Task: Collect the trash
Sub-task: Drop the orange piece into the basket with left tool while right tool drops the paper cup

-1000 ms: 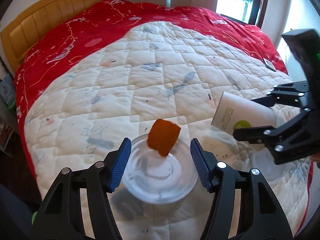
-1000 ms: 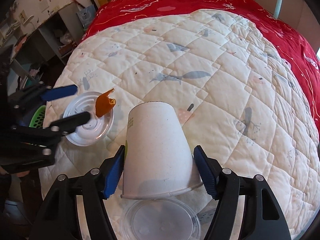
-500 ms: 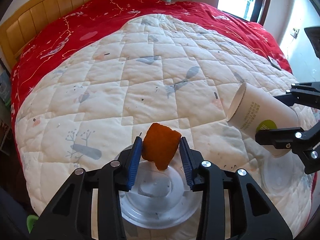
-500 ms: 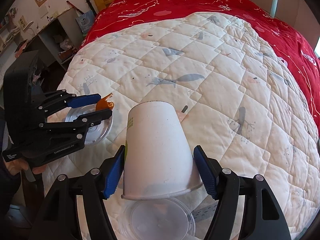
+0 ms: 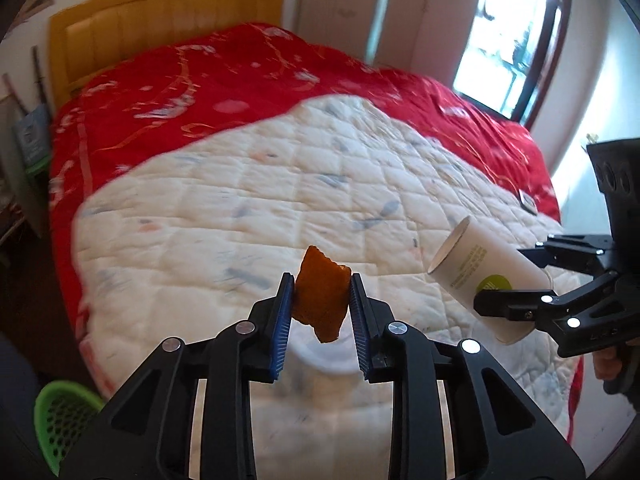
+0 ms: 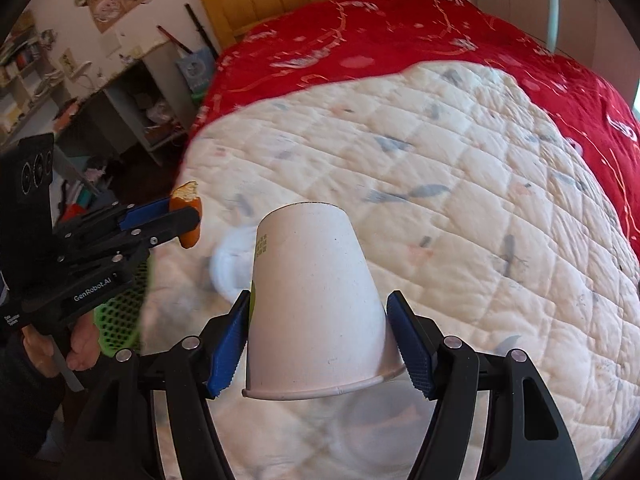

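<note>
Peel: orange peel (image 5: pixel 321 293) is pinched between the blue pads of the left gripper (image 5: pixel 321 304), lifted clear of the quilt (image 5: pixel 248 200).
Cup: paper cup (image 6: pixel 316 308) sits clamped in the right gripper (image 6: pixel 320 344), held base-forward above the bed.
Basket: green basket (image 5: pixel 60 416) stands on the floor beside the bed — likely the bin, though I cannot be sure.
Left behind: clear plastic lid (image 5: pixel 326 360) lies below the peel, still on the quilt.
Progress: two pieces picked up, neither dropped off yet — roughly midway.

white quilt (image 5: pixel 280 208) over red bedspread (image 5: pixel 192 80), yellow wooden headboard (image 5: pixel 160 20), window (image 5: pixel 508 40), cluttered shelves (image 6: pixel 132 100)
</note>
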`<state>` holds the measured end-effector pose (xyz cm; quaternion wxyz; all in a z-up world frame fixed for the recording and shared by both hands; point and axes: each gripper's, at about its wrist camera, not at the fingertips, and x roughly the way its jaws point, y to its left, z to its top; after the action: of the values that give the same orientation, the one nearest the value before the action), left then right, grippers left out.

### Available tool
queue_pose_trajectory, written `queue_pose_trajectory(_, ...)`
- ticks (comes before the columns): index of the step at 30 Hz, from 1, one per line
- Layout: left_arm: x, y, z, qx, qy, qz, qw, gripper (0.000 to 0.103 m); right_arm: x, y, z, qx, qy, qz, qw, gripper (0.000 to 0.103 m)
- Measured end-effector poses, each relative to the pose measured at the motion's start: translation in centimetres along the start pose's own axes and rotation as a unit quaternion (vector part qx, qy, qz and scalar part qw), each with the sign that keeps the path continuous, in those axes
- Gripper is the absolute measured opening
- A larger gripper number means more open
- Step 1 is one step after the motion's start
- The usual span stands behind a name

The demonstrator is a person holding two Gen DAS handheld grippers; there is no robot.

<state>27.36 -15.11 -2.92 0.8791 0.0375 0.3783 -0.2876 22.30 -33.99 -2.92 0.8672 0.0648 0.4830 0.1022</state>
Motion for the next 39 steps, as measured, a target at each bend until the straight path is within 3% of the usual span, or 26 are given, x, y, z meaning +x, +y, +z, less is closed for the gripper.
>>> queue_pose_trajectory(7, -7.7, 5.2, -3.6, -0.053, -0.031, 0.044, 0.9971, 0.027, -0.5, 7.0, -0.6, -0.027, -0.008, 0.038, 0.999, 0.066)
queue_pose_trajectory(16, -14.3, 12.7, -10.3, -0.119, -0.029, 0.121, 0.9851, 0.027, 0.8, 15.5, -1.8, -0.068, 0.003, 0.084, 0.994, 0.066)
queue_pose_trajectory(23, -16.2, 17.1, -14.8, -0.166, -0.012, 0.158, 0.9733, 0.027, 2.1, 20.2, -2.1, -0.094, 0.015, 0.102, 0.99, 0.066)
queue_pose_trajectory(31, -16.8, 20.5, -17.6, -0.215, -0.004, 0.168, 0.962, 0.03, 3.5, 24.1, -2.0, -0.113, 0.027, 0.118, 0.986, 0.066)
queue_pose_trajectory(36, -17.3, 21.6, -18.7, -0.236, -0.006, 0.17, 0.9566, 0.047, 4.3, 26.3, -2.0, -0.125, 0.032, 0.127, 0.983, 0.066)
queue_pose_trajectory(39, -17.8, 22.0, -19.3, -0.242, -0.01, 0.172, 0.9548, 0.049, 4.8, 27.4, -1.9, -0.13, 0.035, 0.132, 0.982, 0.066)
